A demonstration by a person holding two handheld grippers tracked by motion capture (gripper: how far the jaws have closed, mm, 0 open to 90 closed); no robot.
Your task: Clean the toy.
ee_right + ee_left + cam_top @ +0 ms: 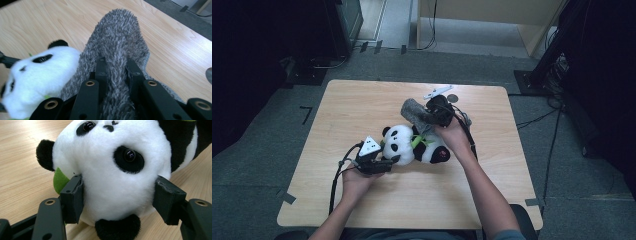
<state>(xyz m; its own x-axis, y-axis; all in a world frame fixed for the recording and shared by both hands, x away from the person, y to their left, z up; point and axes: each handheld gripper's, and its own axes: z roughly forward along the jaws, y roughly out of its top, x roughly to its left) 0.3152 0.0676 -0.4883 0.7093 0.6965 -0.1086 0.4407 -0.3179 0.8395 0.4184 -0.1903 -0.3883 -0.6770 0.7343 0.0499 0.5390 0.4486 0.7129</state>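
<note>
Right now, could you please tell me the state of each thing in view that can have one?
Panda toy: lying on the table, head clamped.
Left gripper: shut on the panda's head.
Grey fuzzy cloth: pinched and lifted.
Right gripper: shut on the cloth.

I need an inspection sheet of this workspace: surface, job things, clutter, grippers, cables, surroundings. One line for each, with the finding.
Surface: wooden table, pale, tape marks at its near corners.
Job's things: plush panda lying on the table; grey fuzzy cloth lifted beside its head.
Clutter: small round dark object near the far edge; kind unclear.
Grippers: left gripper pressed on both sides of the panda's head; right gripper shut on the cloth.
Cables: black cable trailing from the left gripper; floor cables to the right.
Surroundings: grey carpet, dark stands, wooden furniture behind.
</note>
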